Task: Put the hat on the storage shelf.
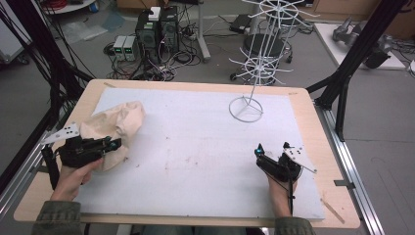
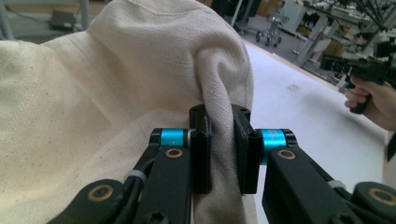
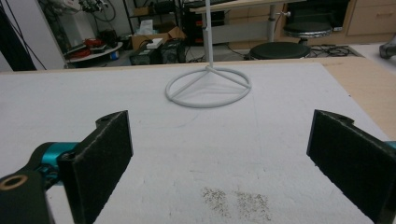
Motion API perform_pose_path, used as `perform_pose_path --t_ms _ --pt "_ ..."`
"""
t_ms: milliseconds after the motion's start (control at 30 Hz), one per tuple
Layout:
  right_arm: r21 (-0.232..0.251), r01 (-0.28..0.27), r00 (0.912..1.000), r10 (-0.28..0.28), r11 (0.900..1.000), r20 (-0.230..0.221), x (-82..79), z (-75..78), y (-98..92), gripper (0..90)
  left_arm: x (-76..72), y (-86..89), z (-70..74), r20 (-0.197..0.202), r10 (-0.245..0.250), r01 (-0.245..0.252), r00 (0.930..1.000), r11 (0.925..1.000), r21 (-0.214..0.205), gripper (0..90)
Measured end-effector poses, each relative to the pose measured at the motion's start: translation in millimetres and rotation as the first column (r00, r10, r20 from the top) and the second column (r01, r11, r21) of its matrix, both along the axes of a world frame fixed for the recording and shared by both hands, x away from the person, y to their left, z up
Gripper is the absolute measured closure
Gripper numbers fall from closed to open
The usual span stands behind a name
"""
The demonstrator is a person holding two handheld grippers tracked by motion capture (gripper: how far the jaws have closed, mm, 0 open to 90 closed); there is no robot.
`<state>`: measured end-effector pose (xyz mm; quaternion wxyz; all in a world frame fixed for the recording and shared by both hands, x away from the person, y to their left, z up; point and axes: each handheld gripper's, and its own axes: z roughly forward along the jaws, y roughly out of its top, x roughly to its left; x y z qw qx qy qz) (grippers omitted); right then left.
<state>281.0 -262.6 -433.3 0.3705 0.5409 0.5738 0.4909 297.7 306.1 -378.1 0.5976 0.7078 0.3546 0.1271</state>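
Note:
A cream canvas cloth [image 1: 120, 122] lies bunched on the left of the white mat [image 1: 195, 142]. My left gripper [image 1: 111, 145] is at its near edge, held by a hand. In the left gripper view a fold of the cloth [image 2: 140, 84] runs between the two black pads, and the left gripper [image 2: 219, 122] is shut on it. My right gripper [image 1: 259, 151] rests low over the mat at the right, apart from the cloth. Seen in its own view, the right gripper [image 3: 219, 140] stands wide open with nothing between its pads.
A white wire rack [image 1: 259, 63] stands on a ring base [image 3: 208, 87] at the mat's far right. The wooden table edge [image 1: 313, 122] borders the mat. Black frame posts [image 1: 359, 44] rise at both sides. Computers and cables sit on the floor beyond.

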Motion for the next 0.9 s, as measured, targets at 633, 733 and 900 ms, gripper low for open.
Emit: perform_pose_path --t_ms 633,733,900 --pt "-0.052 -0.010 0.9995 0.011 0.9986 0.028 -4.2 4.4 7.5 5.9 12.4 -29.3 45.5 0.180 -0.013 0.022 0.9836 0.9988 -0.044 79.3" --pt "-0.056 -0.013 0.9992 0.015 0.9983 0.038 -4.4 5.6 8.5 5.9 17.1 -37.9 58.3 0.192 -0.042 0.047 0.9804 0.9987 -0.019 79.2" --pt "-0.042 -0.008 0.9985 0.011 0.9991 0.053 -5.6 8.0 9.9 5.9 22.1 -48.3 73.6 0.220 -0.062 0.066 0.9735 0.9978 -0.008 79.1"
